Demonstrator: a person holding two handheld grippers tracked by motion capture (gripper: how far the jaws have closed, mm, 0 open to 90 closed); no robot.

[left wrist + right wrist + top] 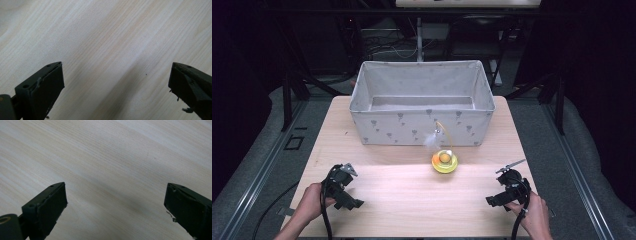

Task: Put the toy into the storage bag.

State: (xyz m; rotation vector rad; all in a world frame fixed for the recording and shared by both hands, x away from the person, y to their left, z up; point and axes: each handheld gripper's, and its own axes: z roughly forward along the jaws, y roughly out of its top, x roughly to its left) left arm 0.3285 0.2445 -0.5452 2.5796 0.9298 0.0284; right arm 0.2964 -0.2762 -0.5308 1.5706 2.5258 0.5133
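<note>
Both tools sit low at the near edge of the worktop (377, 195): left tool (343, 186) and right tool (508, 189), jaws wide, nothing held. Yellow toy (444, 161) lies ahead, between them, untouched. Fabric bin (422, 132) just beyond it looks empty. Nothing done yet, imo.

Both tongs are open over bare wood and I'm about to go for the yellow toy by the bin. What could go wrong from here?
1. The yellow toy has a round base, so it may roll or tip when nudged.
2. Its thin wire and feather lean toward the fabric bin; they could snag on a jaw or the wall.
3. The left tongs and right tongs sit equally far off, so both reaching in might collide.
</note>
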